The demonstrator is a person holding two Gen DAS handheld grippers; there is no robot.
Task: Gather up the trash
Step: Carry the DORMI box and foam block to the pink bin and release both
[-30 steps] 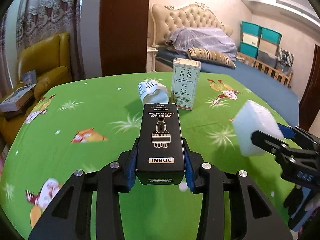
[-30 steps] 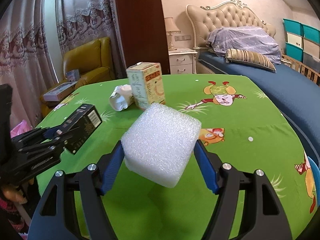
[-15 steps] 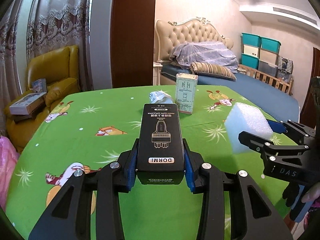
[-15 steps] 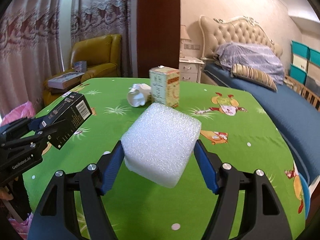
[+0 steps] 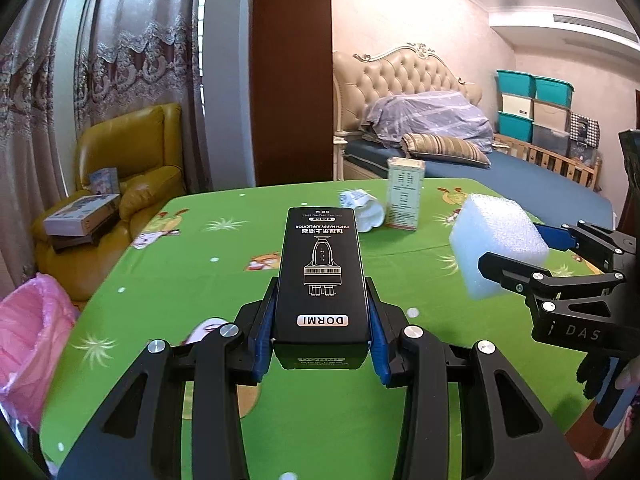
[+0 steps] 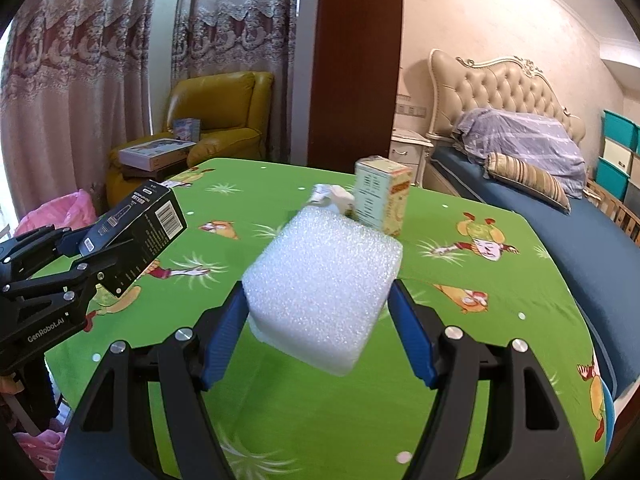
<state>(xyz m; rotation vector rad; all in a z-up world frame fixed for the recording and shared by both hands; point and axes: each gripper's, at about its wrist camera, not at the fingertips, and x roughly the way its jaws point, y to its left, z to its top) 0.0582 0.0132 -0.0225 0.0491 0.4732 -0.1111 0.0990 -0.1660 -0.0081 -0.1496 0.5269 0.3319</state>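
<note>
Item: we now hold black box [image 5: 321, 276] and foam block [image 6: 322, 289] pinched in fingers, withdrawn from counter [image 5: 200, 280] toward pink bin bag [image 5: 28, 340].

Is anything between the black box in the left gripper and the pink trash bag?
Nothing visible: the black box hangs over the green table, with the pink trash bag beyond its left edge.

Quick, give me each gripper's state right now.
Left gripper: closed on the black DORMI box.
Right gripper: closed on the white foam block.
</note>
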